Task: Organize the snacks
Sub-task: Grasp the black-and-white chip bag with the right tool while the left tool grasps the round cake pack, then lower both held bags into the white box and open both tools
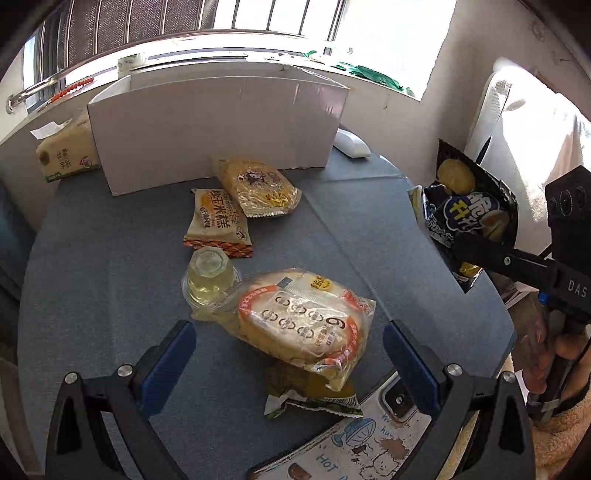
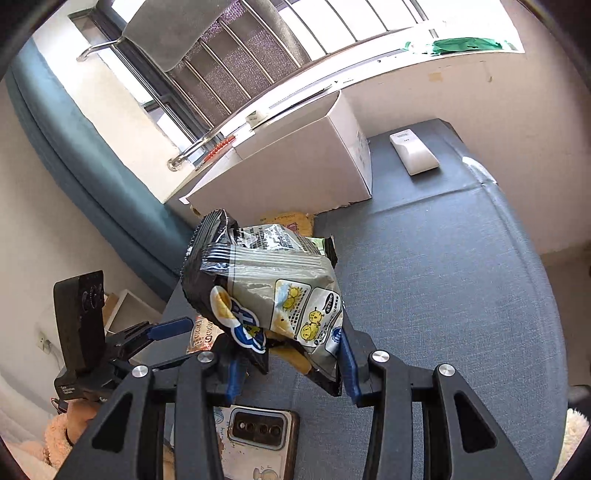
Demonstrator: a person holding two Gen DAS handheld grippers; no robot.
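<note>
The black chip bag (image 2: 266,295) hangs above the bench (image 2: 461,295), clamped in the right gripper's (image 2: 291,365) jaws. The left gripper (image 1: 288,354), jaws apart, hovers over a wrapped cake (image 1: 303,321) on grey-blue cloth. A white box (image 1: 218,129) stands beneath the sunlit barred window (image 1: 147,22).

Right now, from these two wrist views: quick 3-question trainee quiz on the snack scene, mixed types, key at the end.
1. True or false: the right gripper is shut on the black chip bag.
2. What stands open over the bread pack?
A. the left gripper
B. a lid
C. a hand
3. Fill in: the jelly cup touches the ____ pack.

Key
1. True; the bag hangs clear of the table.
2. A; nothing is between its fingers.
3. bread
</note>
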